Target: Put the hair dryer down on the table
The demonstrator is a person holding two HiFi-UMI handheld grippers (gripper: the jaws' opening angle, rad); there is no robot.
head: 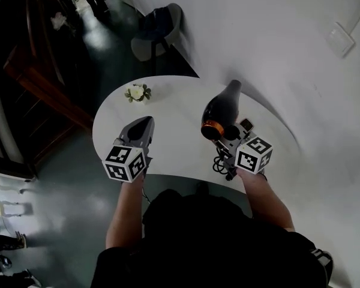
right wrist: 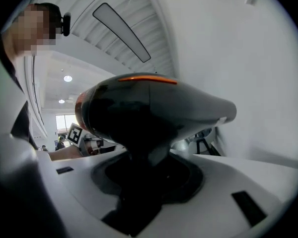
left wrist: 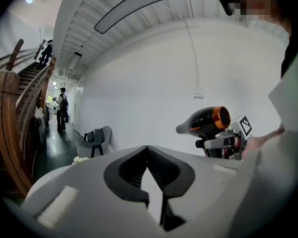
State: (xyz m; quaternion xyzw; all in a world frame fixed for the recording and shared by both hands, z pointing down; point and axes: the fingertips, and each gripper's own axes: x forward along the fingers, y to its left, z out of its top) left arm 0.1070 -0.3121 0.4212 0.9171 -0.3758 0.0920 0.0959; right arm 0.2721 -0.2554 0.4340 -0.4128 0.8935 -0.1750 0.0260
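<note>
Clamping the hair dryer point(head: 223, 110) by its handle over the table point(head: 174, 116), the right gripper point(head: 231, 134) is risking it tipping nozzle-first on release, or its cord point(head: 219, 164) snagging; the left gripper point(head: 145, 123) is idling clenched, empty.

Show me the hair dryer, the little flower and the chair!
hair dryer point(head: 224, 108), head view, on its black body.
flower point(head: 136, 92), head view, on the white bloom.
chair point(head: 176, 23), head view, on its grey back.
</note>
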